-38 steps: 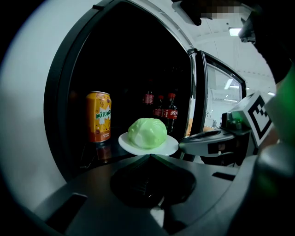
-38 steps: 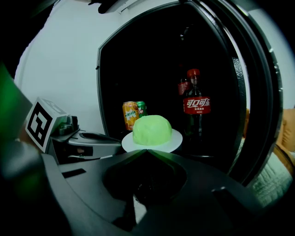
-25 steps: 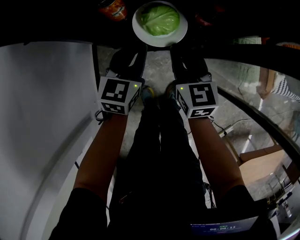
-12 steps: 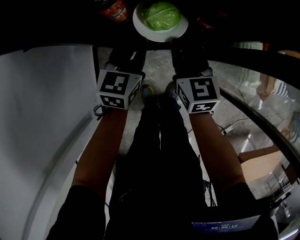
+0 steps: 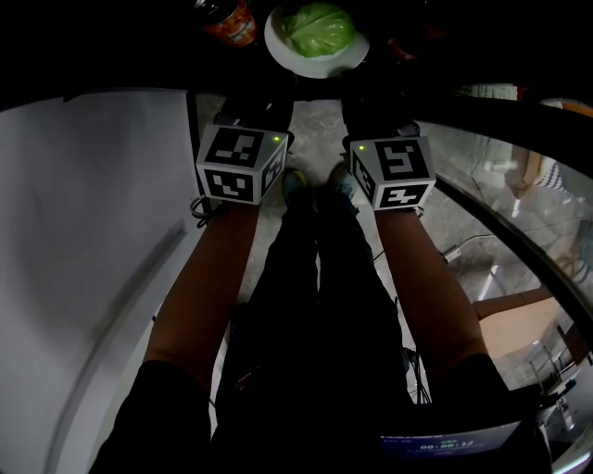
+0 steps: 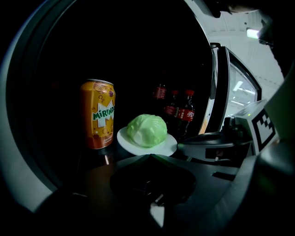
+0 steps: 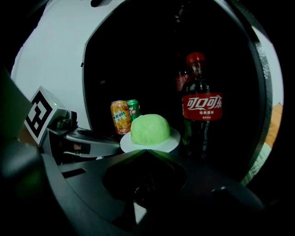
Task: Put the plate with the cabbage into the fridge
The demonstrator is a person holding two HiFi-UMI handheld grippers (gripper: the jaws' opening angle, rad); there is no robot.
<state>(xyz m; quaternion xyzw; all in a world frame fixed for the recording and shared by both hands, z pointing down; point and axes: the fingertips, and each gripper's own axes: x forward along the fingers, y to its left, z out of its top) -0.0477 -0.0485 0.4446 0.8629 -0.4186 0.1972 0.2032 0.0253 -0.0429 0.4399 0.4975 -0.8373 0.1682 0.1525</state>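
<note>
Both claws have pushed slightly farther forward since a second ago, and the plate [image 5: 315, 67] has gone deeper into the dark fridge with them. On the plate lies a pale green cabbage [image 5: 319, 28], a rounded half that covers most of the white dish. The left claw [image 6: 150, 157] is closed to a point on the near left rim of the plate, and the right claw [image 7: 146, 152] is closed the same way on the near right rim, so the plate is pinched from both sides. It sits low over the dark worktop [image 6: 87, 156] inside the fridge; whether it rests on it or hangs just above cannot be told.

Just left of the plate stands an orange drink can [image 6: 97, 114], upright, its foot mirrored in the glossy worktop. A green can [image 7: 133, 108] stands touching it on the far side. To the right of the plate and behind it stand cola bottles [image 7: 201, 110] with red caps and red labels, all upright.

Outside, a glass door [image 5: 505, 204] with a dark frame curves along the right, and a plain white panel [image 5: 93, 231] fills the left. Between them is grey speckled floor [image 5: 315, 130], with the person's dark trousers and shoes [image 5: 295, 180] below the bare forearms. Through the glass a light wooden piece of furniture [image 5: 528, 324] shows.
</note>
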